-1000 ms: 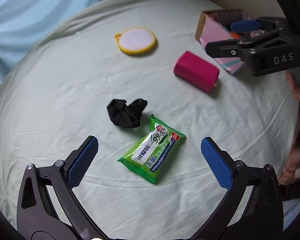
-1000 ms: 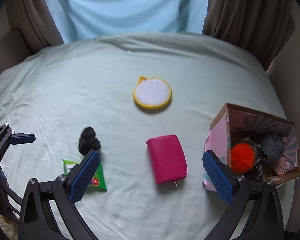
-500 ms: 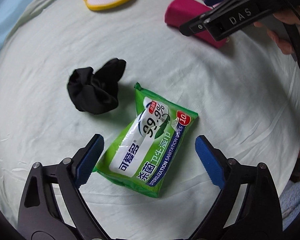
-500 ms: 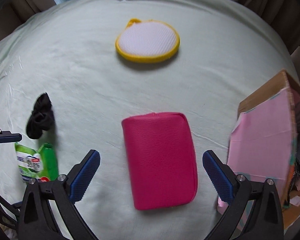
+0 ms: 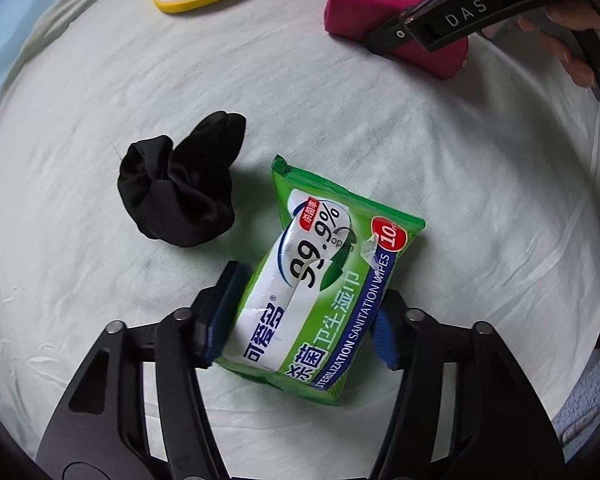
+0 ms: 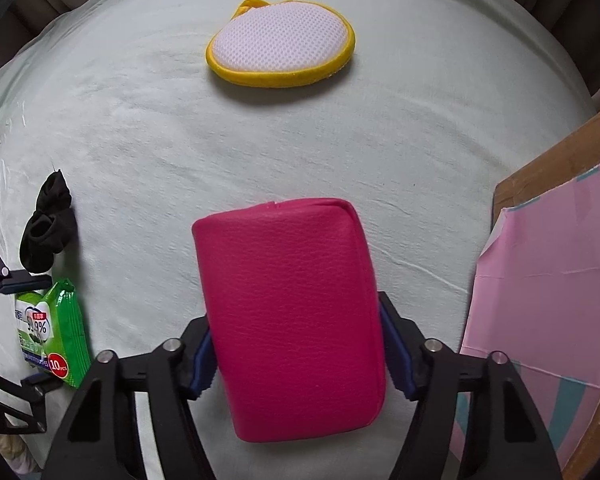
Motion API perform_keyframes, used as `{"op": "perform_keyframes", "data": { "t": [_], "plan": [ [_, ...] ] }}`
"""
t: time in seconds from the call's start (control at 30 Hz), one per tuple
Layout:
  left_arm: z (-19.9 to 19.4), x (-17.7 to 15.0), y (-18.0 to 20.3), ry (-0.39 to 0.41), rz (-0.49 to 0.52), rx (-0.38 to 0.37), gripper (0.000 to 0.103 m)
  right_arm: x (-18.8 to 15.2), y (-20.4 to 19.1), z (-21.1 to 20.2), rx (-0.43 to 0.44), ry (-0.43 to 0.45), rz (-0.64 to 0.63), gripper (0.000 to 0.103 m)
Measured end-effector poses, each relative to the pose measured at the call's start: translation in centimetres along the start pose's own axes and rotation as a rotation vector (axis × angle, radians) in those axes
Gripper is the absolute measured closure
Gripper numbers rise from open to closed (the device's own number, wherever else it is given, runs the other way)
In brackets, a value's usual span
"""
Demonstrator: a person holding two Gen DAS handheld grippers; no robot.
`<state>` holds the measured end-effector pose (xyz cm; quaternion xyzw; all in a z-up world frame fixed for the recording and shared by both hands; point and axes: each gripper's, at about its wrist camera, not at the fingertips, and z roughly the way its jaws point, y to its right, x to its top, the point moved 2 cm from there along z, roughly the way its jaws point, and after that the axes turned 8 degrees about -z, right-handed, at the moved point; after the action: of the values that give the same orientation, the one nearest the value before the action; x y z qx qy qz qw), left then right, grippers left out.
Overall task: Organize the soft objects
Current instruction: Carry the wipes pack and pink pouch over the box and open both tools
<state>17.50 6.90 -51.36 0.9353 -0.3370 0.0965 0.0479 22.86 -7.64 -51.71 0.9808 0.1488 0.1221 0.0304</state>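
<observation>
My left gripper (image 5: 304, 320) is shut on a green pack of wet wipes (image 5: 324, 280) that lies on the pale bed sheet (image 5: 100, 92). The pack also shows in the right wrist view (image 6: 48, 332). My right gripper (image 6: 296, 344) is shut on a magenta pouch (image 6: 292, 304), its pads pressing both long sides. The pouch shows in the left wrist view (image 5: 364, 4) with the right gripper's black arm across it. A black scrunchie (image 5: 184, 196) lies just left of the wipes.
A round yellow-rimmed white sponge pad (image 6: 280, 44) lies farther back on the sheet. A pink paper-covered cardboard box (image 6: 552, 300) stands at the right edge. Brown curtains hang behind the bed.
Both grippers moved down and forward onto their objects. The left jaws closed on the wipes pack and the right jaws closed on the magenta pouch.
</observation>
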Motion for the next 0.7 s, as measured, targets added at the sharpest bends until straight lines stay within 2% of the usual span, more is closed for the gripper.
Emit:
{"op": "perform_keyframes", "data": {
  "t": [0.17, 0.4, 0.53, 0.7],
  "plan": [
    [-0.8, 0.4, -0.3, 0.007, -0.066, -0.014, 0.062, -0.6, -0.2, -1.6, -0.006, 0.028, 0.032, 0.053],
    [-3.6, 0.8, 0.2, 0.058, -0.098, 0.0, 0.064, -2.0, -1.0, -4.2, -0.001, 0.058, 0.07, 0.057],
    [-7.0, 0.2, 0.3, 0.1, -0.118, 0.015, 0.064, -3.3, -0.8, -7.3, 0.026, 0.086, 0.122, 0.057],
    [-12.1, 0.9, 0.1, 0.166, -0.176, 0.024, 0.064, -4.9, 0.1, -13.3, 0.017, 0.148, 0.179, 0.057]
  ]
}}
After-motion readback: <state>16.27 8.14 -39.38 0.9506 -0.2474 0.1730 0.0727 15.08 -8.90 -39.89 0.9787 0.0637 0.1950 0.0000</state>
